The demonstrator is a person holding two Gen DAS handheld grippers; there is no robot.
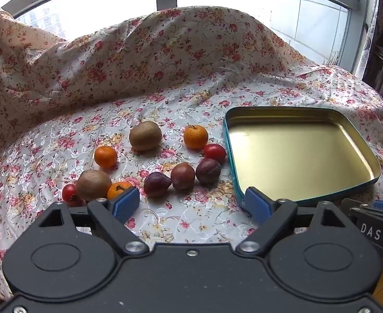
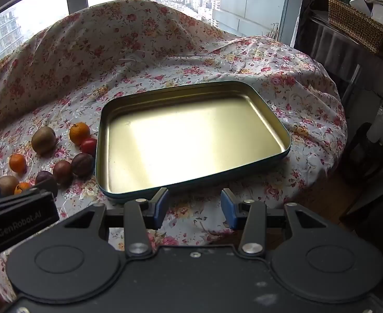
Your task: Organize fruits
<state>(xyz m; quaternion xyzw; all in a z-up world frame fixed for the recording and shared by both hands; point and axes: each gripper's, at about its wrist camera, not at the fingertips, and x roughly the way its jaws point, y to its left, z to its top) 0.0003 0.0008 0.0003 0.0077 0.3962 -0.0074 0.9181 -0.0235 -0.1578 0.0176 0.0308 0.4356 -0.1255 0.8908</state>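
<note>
Both tongs (image 1: 191, 203) (image 2: 195, 207) gape empty; brown, orange, purple, red fruits (image 1: 183, 176) beside gold-lined tin (image 1: 368, 161).

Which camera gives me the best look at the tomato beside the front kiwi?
The left wrist view. That tomato shows there, at the front kiwi, its lower edge hidden by the tool body. In the right wrist view the left tool hides it; only the kiwi's top shows.
</note>
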